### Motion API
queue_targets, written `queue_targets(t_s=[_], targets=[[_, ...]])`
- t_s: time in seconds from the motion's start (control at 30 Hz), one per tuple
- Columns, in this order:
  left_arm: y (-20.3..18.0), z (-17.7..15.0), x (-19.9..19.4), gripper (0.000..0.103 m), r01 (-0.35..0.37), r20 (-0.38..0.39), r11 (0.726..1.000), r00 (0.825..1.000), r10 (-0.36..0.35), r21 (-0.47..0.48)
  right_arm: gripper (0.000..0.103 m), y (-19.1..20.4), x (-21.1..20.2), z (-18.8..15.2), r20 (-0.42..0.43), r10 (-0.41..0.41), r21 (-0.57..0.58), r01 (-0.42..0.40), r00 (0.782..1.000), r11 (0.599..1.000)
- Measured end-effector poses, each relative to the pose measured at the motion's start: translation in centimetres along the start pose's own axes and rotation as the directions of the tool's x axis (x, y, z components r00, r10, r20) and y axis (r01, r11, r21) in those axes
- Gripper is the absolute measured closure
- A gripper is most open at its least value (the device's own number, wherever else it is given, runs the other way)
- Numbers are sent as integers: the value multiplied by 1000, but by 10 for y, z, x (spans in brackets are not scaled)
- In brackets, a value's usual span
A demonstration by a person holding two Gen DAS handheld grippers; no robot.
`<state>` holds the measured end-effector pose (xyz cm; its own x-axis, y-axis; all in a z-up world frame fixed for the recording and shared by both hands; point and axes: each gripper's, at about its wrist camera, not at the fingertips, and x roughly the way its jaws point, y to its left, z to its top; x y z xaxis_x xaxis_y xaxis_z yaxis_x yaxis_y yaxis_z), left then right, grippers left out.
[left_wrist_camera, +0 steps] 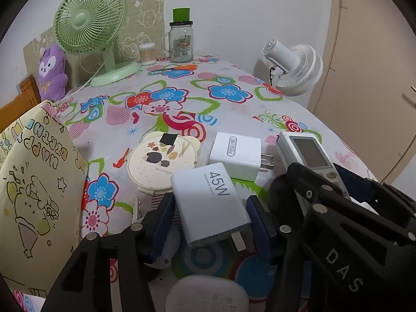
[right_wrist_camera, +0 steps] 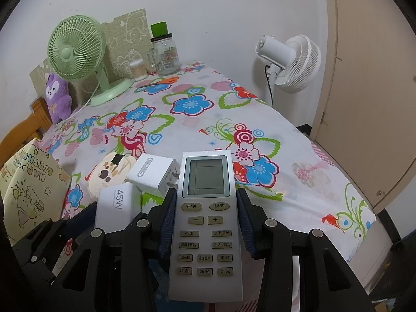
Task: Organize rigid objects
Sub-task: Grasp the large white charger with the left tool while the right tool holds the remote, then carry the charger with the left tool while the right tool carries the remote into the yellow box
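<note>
Floral tablecloth (right_wrist_camera: 286, 135) covers the table; both grippers work low at its near edge, side by side, fingers pointing toward the far wall. Right gripper (right_wrist_camera: 205, 223): level, jaws clenched on the air-conditioner remote (right_wrist_camera: 205, 223), blue pads (right_wrist_camera: 167, 221) pressed to both long sides at the button rows, screen end projecting forward beyond the fingertips. Left gripper (left_wrist_camera: 210, 221): angled slightly down, jaws spread either side of the 45W charger (left_wrist_camera: 209, 202) with a gap visible at each pad (left_wrist_camera: 163, 218); no grasp. That charger lies flat on the cloth, label up, prongs toward the camera. Left wrist view alone shows a pale rounded object (left_wrist_camera: 205, 293) at the bottom edge, identity unclear, and orange-handled scissors (left_wrist_camera: 179, 68) near the far end of the table; the right gripper appears there as a black linkage over the remote's lower half. Right wrist view alone shows the remote's full keypad with Chinese legends and a blank grey LCD. Other items, largest first: yellow "Happy Birthday" gift bag (left_wrist_camera: 39, 182) at near left; green desk fan (left_wrist_camera: 91, 26) at far left; white standing fan (right_wrist_camera: 288, 62) beyond the table's right edge; purple plush toy (left_wrist_camera: 52, 70); glass jar with green cap (left_wrist_camera: 182, 39); round cream tin (left_wrist_camera: 161, 161) just beside the smaller white charger (left_wrist_camera: 235, 156); cotton-swab tub (left_wrist_camera: 147, 53).
</note>
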<state>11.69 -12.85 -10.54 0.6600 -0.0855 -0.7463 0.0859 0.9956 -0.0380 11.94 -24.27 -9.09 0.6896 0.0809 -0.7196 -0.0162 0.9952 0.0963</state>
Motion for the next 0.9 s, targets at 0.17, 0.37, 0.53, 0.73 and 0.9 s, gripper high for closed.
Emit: queue_targets(t_s=[0.17, 0.37, 0.53, 0.73, 0.9], targets=[[-1, 3, -9, 47, 4, 14, 1000, 1000, -4, 10, 56, 2, -1, 2, -3, 11, 0, -11, 1000, 1000], [0, 4, -22, 50, 13, 34, 1000, 999, -14, 13, 56, 6, -13, 5, 13, 9, -2, -9, 1000, 1000], [1, 5, -33, 52, 19, 54, 1000, 998, -20, 12, 56, 11, -24, 5, 24, 5, -7, -5, 1000, 1000], [0, 4, -41, 53, 39, 62, 999, 997, -40, 14, 56, 17, -35, 5, 35, 9, -17, -8, 999, 1000], [-1, 4, -50, 53, 30, 76, 999, 997, -32, 25, 56, 20, -42, 6, 37, 6, -16, -6, 999, 1000]])
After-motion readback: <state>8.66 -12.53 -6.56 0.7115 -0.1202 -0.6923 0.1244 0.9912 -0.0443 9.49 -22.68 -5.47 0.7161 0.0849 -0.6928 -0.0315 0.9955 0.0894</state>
